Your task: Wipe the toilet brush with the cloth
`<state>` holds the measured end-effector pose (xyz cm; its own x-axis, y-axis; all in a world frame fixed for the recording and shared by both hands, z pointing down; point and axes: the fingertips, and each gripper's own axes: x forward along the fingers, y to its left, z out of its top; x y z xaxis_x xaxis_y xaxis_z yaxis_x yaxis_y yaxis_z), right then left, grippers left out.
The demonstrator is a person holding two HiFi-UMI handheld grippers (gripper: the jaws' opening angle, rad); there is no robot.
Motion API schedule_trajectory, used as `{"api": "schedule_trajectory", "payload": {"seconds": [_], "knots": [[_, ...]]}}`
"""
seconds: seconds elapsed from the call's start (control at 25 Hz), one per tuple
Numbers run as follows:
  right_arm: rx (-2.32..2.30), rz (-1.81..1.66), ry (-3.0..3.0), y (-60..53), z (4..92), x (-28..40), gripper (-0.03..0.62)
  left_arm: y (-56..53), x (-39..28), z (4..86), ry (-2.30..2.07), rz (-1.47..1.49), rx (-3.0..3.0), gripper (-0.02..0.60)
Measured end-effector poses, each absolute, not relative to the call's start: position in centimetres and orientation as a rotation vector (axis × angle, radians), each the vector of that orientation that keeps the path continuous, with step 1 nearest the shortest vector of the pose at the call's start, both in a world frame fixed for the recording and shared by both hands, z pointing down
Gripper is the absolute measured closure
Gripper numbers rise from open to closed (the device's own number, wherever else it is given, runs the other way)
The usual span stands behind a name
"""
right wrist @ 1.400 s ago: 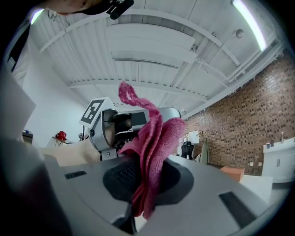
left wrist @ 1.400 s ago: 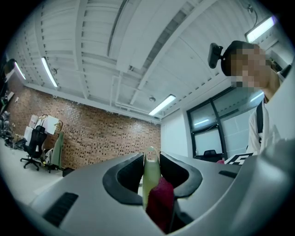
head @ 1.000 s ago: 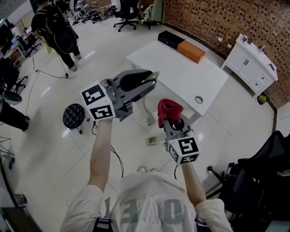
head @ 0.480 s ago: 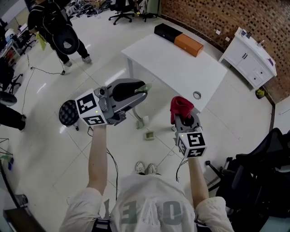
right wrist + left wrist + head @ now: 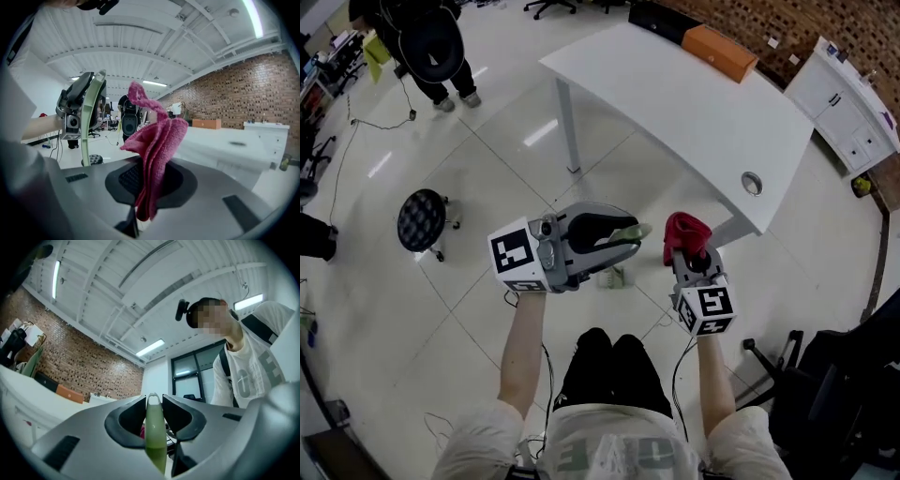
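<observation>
L hand-held gripper [image 5: 623, 240]: jaws clamped on the toilet brush [image 5: 636, 231], gripping a thin pale-green handle close to its top end. In the left gripper view, the handle [image 5: 154, 437] is pinched flat betw. the pads and its rounded tip w/ a slot pokes just above them.

R hand-held gripper [image 5: 690, 255]: jaws closed on the cloth [image 5: 685, 232], a red-pink bunched wad. Folds stand up out of the jaws and a short tail hangs below [image 5: 157, 150].

Location vs. table [image 5: 675, 94]: both grippers are off the table, on the person's side of its near edge, held over the floor [image 5: 441, 309]. Nothing task-related is on the table. The brush is farther from the table corner w/ the cable hole than the cloth is.

Progress (judgement): both items are picked up and held side by side. Cloth and handle are near each other but apart, w/ no contact in any view, so no wiping is happening at this instant. Left to do: bring the cloth onto the brush and stroke along it.

Brush axis: the right gripper view shows a long, slightly bowed strip [image 5: 89, 122] running roughly upright. The tip is up and the rest drops below the L jaws. The bristle end isn't clearly seen. The long axis is about vertical, so strokes should prob. run up-down.
</observation>
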<state>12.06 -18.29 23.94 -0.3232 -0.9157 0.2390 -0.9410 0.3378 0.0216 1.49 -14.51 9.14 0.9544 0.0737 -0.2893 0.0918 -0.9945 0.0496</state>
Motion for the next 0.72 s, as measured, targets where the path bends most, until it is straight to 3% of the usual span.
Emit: {"api": "schedule_trajectory", "payload": {"seconds": [0.2, 0.36, 0.72], "knots": [[1.737, 0.163, -2.429, -20.7, 46.0, 13.1, 0.562, -14.3, 3.5, 30.7, 0.28, -0.335, 3.094, 0.474], [1.767, 0.122, -2.458, -22.6, 58.3, 13.4, 0.562, -16.1, 3.6, 43.3, 0.31, -0.324, 3.152, 0.474], [1.788, 0.232, -2.406, -22.2, 67.2, 15.7, 0.562, -19.7, 3.5, 52.3, 0.125, -0.455, 3.031, 0.474]]}}
